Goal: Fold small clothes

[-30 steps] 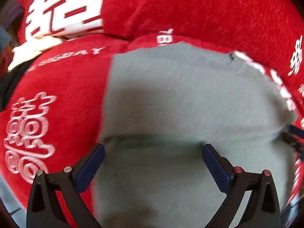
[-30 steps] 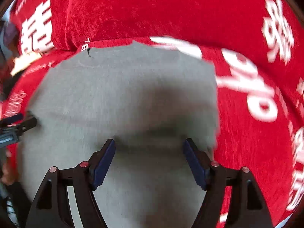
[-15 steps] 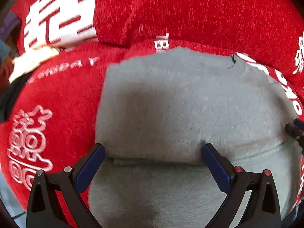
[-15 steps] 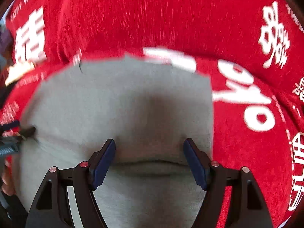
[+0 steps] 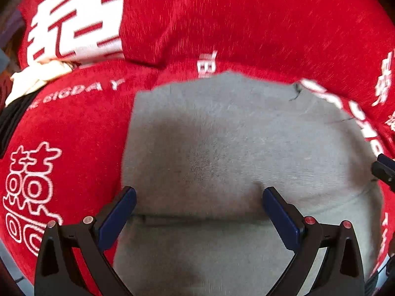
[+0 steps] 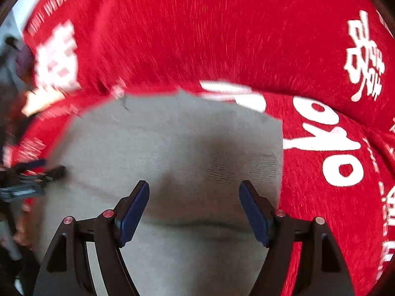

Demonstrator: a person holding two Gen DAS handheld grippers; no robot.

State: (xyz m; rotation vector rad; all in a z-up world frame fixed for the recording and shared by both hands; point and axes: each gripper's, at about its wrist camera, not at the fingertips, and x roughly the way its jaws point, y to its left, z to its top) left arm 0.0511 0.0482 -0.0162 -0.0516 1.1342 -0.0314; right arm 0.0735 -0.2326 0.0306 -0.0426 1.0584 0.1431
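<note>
Grey knit garment point(image 5: 229, 148), soft and finely ribbed, lies spread flat on a red cloth point(image 5: 74, 133) printed with white Chinese characters and Latin lettering, with a raised fold line running across its near part. Above that fold the left gripper point(image 5: 198, 206) hovers, pointing steeply down, its two blue-padded fingers point(image 5: 118, 214) spread wide, one at the garment's left edge and the other over its middle; nothing is pinched between the pads. Seen from the right wrist, the right gripper point(image 6: 193, 203) hangs over the same garment point(image 6: 172, 135) near its right edge, jaws likewise standing wide apart with only flat fabric beneath them and no cloth caught between the pads. Each gripper's black tip shows at the margin of the other's view, at opposite ends of the garment. A second fold of red cloth point(image 6: 209, 37) bulges behind the garment. Cream-coloured fabric point(image 5: 37, 76) and something black lie at the far left edge; both are too blurred to identify.
</note>
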